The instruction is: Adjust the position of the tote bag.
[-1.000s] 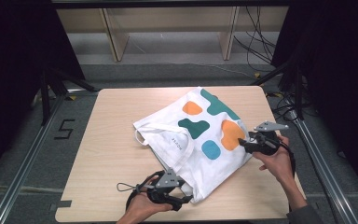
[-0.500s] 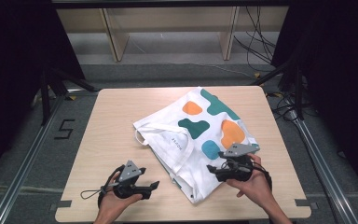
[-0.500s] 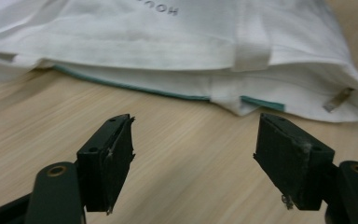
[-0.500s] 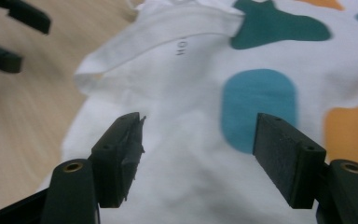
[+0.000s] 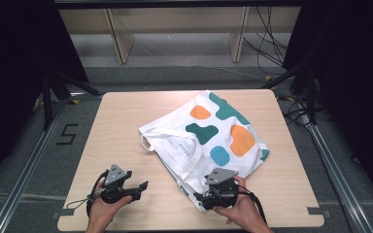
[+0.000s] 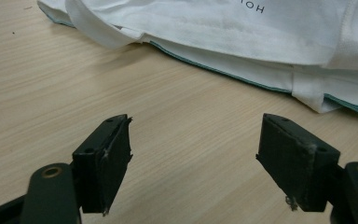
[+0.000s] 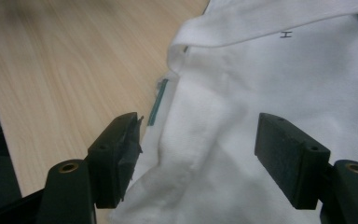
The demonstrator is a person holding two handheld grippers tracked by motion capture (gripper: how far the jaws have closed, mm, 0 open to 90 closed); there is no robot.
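A white cloth bag (image 5: 201, 141) with teal, orange and blue blobs lies rumpled on the wooden table (image 5: 121, 121), its handle loop to the left. My left gripper (image 5: 144, 186) is near the table's front edge, left of the bag. Its jaws have just been opening, and between them there is just bare wood (image 6: 196, 128). The bag's teal-trimmed edge (image 6: 242, 77) lies beyond. My right gripper (image 5: 197, 198) is at the bag's near corner. Its jaws have also just been opening and stand wide over the white cloth (image 7: 223, 140) without pressing it.
Bare wood stretches left of the bag and along the front edge (image 5: 175, 224). Behind the table stands a wooden shelf frame (image 5: 175, 29). Cables (image 5: 296, 104) trail on the floor at the right. A "5" mark (image 5: 67, 134) sits on the floor at the left.
The left gripper has slid left, away from the bag's near corner. The right gripper has come from the bag's right edge toward the near corner. Both sets of jaws are wider.
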